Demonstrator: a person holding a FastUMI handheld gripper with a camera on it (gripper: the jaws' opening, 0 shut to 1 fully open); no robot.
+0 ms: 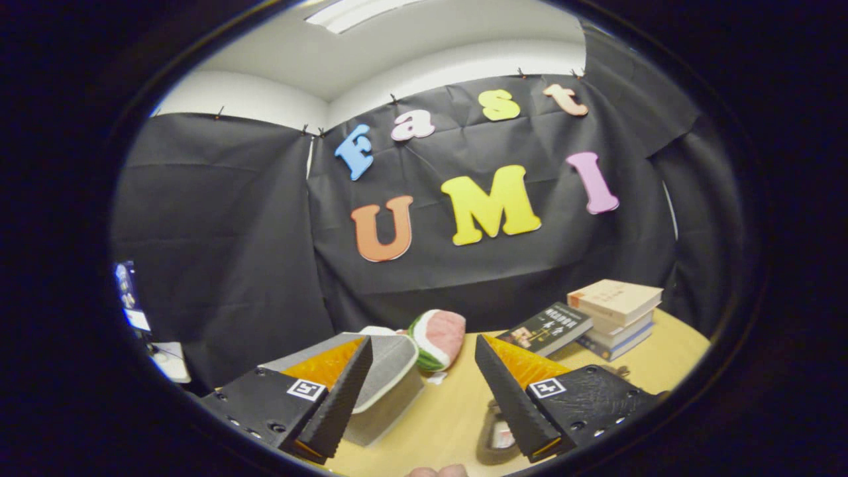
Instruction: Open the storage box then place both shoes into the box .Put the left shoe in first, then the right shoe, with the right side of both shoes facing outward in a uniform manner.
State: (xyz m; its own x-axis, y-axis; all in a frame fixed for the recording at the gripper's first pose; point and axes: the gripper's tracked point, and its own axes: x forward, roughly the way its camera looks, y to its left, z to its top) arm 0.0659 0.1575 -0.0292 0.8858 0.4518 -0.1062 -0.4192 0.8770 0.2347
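— Hovering with gripper (424,391) spread wide, empty; box (387,381) just ahead by the left finger, lid apparently down
— Looks barely started: still to open, both shoes still to load

One storage box (391,384), one watermelon plush (438,338), four books (613,318).

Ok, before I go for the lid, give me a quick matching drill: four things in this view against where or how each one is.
Things:
1. storage box
2. watermelon plush
3. stack of books
4. gripper

Places or states:
A. on the table beyond the right finger
B. open, nothing between the fingers
C. partly hidden behind the left finger
D. just beyond the fingertips, behind the box

Pairs: 1-C, 2-D, 3-A, 4-B
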